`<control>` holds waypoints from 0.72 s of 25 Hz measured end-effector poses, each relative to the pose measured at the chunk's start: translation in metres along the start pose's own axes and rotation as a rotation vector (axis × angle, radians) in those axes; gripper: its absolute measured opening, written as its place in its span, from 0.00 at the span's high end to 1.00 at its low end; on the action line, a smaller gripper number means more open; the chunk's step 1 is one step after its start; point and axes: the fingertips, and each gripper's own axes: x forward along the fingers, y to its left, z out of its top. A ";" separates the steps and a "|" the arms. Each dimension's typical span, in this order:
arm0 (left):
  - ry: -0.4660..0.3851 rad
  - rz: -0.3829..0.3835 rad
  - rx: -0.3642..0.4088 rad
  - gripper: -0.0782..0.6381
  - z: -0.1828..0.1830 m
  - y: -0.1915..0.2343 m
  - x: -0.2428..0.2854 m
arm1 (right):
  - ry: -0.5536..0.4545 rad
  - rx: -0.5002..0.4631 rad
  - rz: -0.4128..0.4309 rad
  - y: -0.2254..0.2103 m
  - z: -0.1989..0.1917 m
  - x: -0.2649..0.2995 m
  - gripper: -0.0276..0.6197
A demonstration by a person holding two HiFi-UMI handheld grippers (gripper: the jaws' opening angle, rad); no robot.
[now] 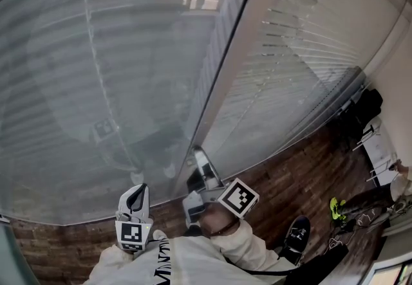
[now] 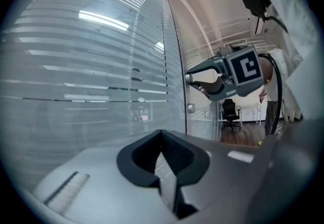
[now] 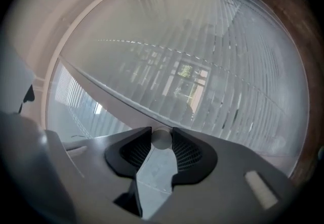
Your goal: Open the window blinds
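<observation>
— Starting with the biggest thing, what fills the head view?

— A tall glass wall (image 1: 148, 116) with white horizontal slatted blinds (image 1: 71, 65) behind it, in two panes. The blinds stand straight ahead of the person, above the brown plank floor (image 1: 283, 177). A street shows faintly through the left pane's slats.

— What splits the panes?

— A pale upright frame post (image 1: 252, 17) with a dark edge.

— And the grippers?

— The right gripper (image 2: 191, 77) reaches out to that post, and its marker cube (image 1: 238, 199) faces up toward the head camera. The left gripper (image 2: 162, 133) sits beside it, lower in the head view. It faces the left pane and touches nothing.

— Fingers?

— The right one's dark ribbed pads (image 3: 188, 149) are clenched on a small round grey knob (image 3: 162, 138) at the post's edge. The left one's jaws are pressed together with the tips meeting and nothing between them.
</observation>
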 end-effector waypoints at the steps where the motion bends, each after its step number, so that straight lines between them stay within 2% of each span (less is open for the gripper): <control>1: -0.001 0.000 0.000 0.89 0.000 0.000 0.000 | 0.001 -0.049 -0.004 0.001 0.002 -0.002 0.78; 4: 0.001 0.002 -0.001 0.89 0.000 0.000 0.000 | 0.005 -0.187 -0.017 0.003 0.013 -0.010 0.78; 6: 0.003 0.006 -0.002 0.89 -0.001 0.002 -0.001 | 0.041 -0.331 -0.014 0.007 0.014 -0.012 0.78; 7: 0.003 0.007 -0.002 0.89 -0.001 0.002 -0.002 | 0.066 -0.445 -0.013 0.010 0.013 -0.014 0.78; 11: 0.008 0.007 0.004 0.89 -0.003 0.001 -0.004 | 0.185 -1.027 -0.015 0.023 -0.002 -0.017 0.76; 14: 0.011 0.010 0.004 0.89 -0.004 0.000 -0.006 | 0.263 -1.358 -0.013 0.024 -0.015 -0.016 0.73; 18: 0.011 0.013 0.005 0.89 -0.004 0.001 -0.007 | 0.303 -1.771 -0.074 0.022 -0.022 -0.014 0.73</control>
